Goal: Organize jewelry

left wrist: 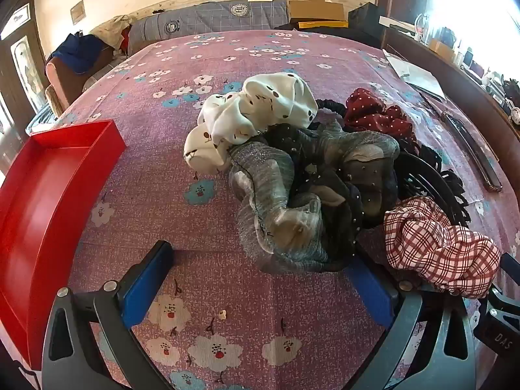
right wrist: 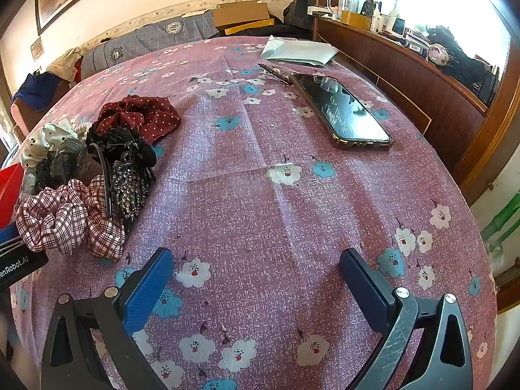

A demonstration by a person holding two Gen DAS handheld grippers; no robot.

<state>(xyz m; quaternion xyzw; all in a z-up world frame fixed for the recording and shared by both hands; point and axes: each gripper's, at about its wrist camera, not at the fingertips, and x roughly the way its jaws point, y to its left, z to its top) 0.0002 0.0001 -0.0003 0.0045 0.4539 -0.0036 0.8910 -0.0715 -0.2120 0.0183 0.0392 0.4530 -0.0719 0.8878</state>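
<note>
Left gripper (left wrist: pixel 260 279) jaws spread wide, nothing between, over pink flowered bedspread (left wrist: pixel 201 227). Right gripper (right wrist: pixel 256 279) likewise spread, empty. Heap of fabric scrunchies (left wrist: pixel 312 191) mid-bed; red plastic tray (left wrist: pixel 48 195) to its left; black phone (right wrist: pixel 344 110) well apart.

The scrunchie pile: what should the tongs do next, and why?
Probably ease the left tongs forward over the grey scrunchie. Both tongs are open and hold nothing, that scrunchie lies nearest, and the red tray beside the pile looks empty.
</note>
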